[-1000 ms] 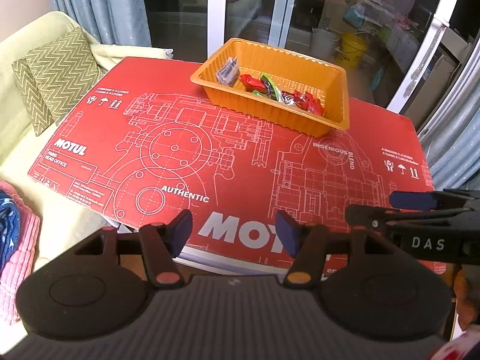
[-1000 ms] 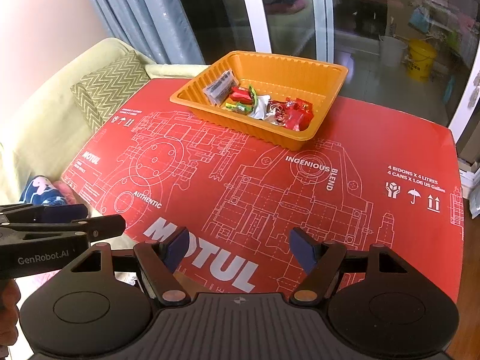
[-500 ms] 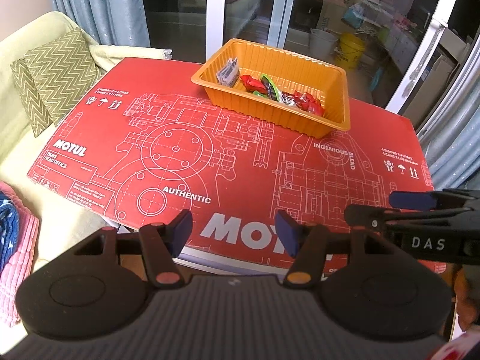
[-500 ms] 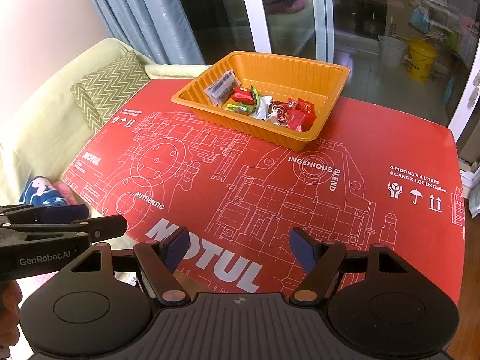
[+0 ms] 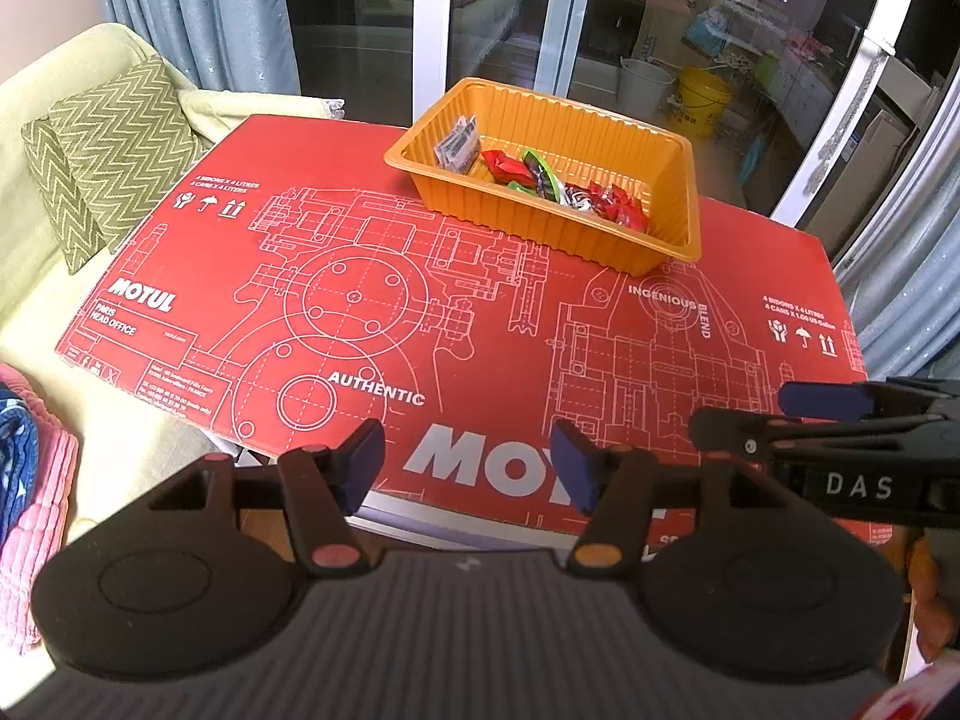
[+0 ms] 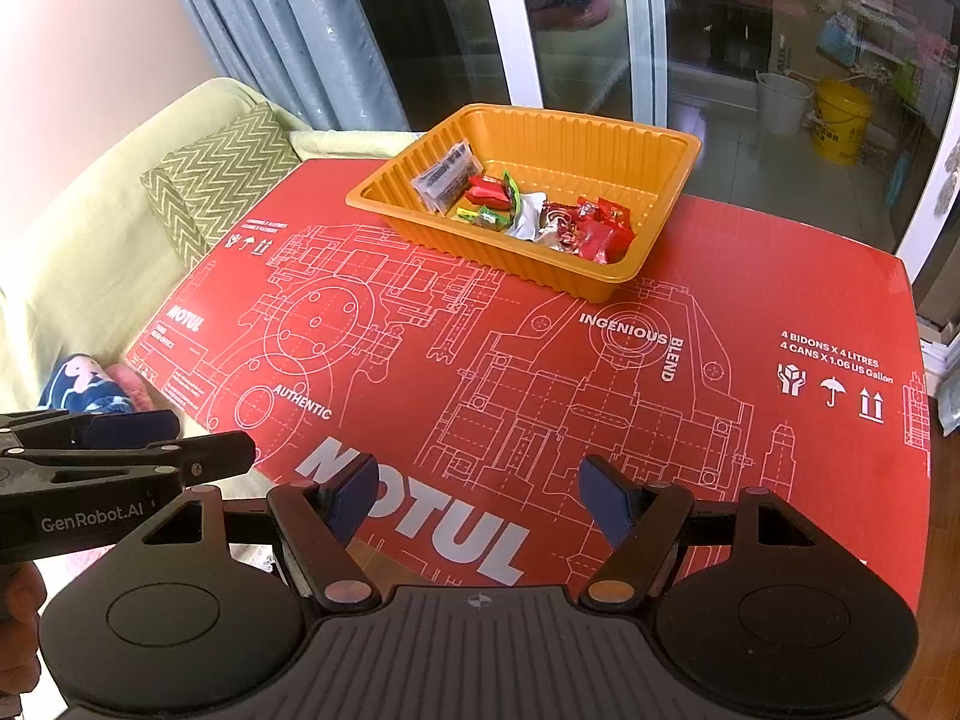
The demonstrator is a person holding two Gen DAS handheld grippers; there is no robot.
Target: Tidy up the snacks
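1. Change over the last second: almost none. My view drifted very slightly; neither gripper advanced, and the tray and its contents sat as they had a second earlier.
2. Left gripper (image 5: 467,461): wide open, nothing held, poised over the near edge of the worktop.
3. Right gripper (image 6: 479,495): likewise wide open and empty, beside the left one, well apart from the tray.
4. Snacks (image 6: 528,213): red, green and silver wrapped pieces plus a grey-white packet (image 6: 447,171), all lying inside the orange tray (image 5: 678,240) at the far side of the worktop.
5. Reading for the task: no loose snack showed anywhere on the surface, so I judged the gathering done or nearly so, with both grippers idle.
6. Worktop (image 5: 372,324): covered by a flattened red carton printed with white engineering drawings and lettering.
7. Room: pale green sofa (image 6: 102,252) with a zigzag cushion (image 5: 114,150) to the left; grey-blue curtains (image 6: 270,24); glass sliding doors behind; a yellow bucket (image 5: 703,102) beyond the glass.
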